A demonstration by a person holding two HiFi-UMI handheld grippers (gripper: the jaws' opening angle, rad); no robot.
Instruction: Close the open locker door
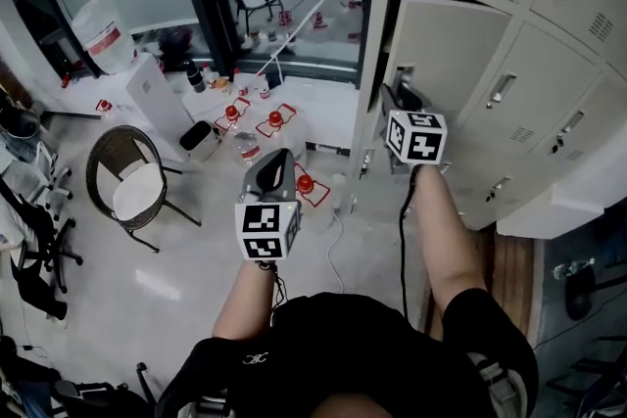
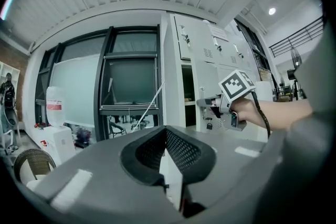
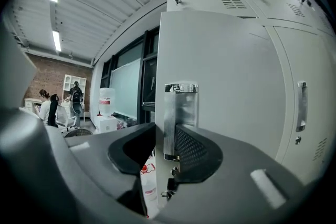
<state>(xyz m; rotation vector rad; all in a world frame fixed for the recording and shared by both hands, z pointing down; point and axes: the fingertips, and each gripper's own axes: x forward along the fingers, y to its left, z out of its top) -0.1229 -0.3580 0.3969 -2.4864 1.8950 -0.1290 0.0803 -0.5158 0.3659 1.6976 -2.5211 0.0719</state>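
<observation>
Grey sheet-metal lockers point(image 1: 549, 44) fill the wall beside a dark-framed window, above a pale glossy floor. One locker door point(image 1: 443, 34), a flat, smooth painted panel, stands swung out from the left column of the lockers, roughly square to their front. The right gripper point(image 3: 165, 134) is at the door edge farthest from the lockers. Its fingers pinch that edge, one black mesh pad behind the panel and the other against the upright chrome handle point(image 3: 181, 107), a shiny flat bar. The left gripper point(image 1: 280, 157) hangs in open air well away from the lockers, its fingers pressed together on nothing. I judge the grasp is made. Next the door must swing in an arc toward the lockers until flush, with the grip released before the inner finger is trapped at the frame.
</observation>
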